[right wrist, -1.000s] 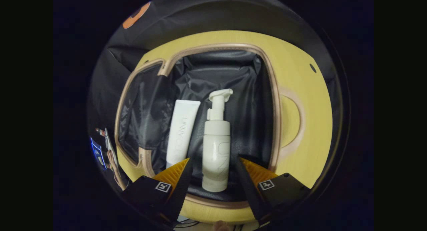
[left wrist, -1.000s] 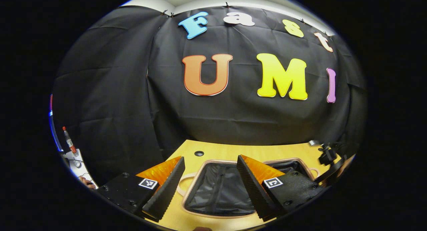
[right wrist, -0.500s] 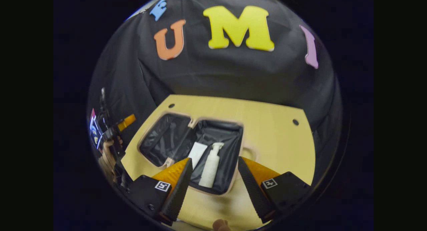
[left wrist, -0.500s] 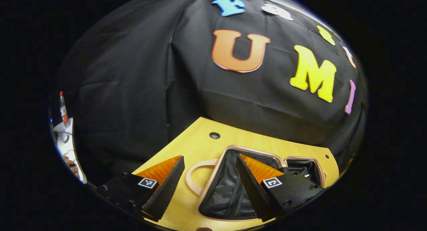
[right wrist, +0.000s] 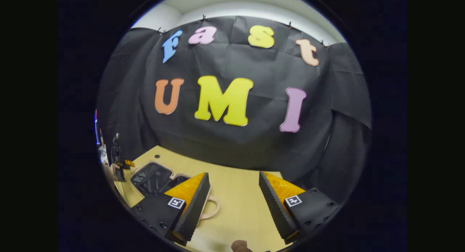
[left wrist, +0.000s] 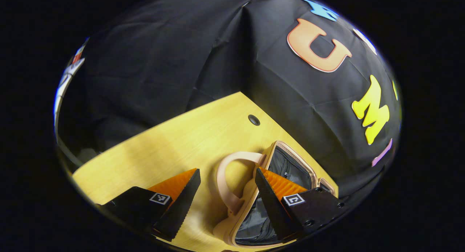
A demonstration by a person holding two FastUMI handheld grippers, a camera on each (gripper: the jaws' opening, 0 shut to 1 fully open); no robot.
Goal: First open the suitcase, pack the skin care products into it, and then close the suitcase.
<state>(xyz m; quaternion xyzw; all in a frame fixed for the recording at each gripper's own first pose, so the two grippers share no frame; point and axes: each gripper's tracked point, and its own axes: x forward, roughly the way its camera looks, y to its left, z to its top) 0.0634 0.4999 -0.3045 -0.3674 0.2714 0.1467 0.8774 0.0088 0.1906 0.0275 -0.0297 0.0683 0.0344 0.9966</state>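
The suitcase (left wrist: 270, 154) lies open on the yellow table, with a beige rim and black lining. In the left gripper view its beige handle (left wrist: 219, 179) lies between the fingers of my open left gripper (left wrist: 225, 204), and one finger covers part of the lining. In the right gripper view the suitcase (right wrist: 152, 175) sits small at the lower left, its handle (right wrist: 214, 208) beside one finger. My right gripper (right wrist: 232, 204) is open with nothing in it, over bare table to the right of the case. The left gripper (right wrist: 121, 166) and the hand holding it show beyond the case.
The yellow table (left wrist: 163, 143) has a round cable hole (left wrist: 254, 119) near its back edge, also seen as a small hole (right wrist: 157, 156) in the right gripper view. The black cloth wall stands close behind the table. Bare tabletop lies to the right of the case.
My right gripper drew back and swung right, from close over the white tube and pump bottle lying in the case. My left gripper turned left, so the handle now lies between its fingers.
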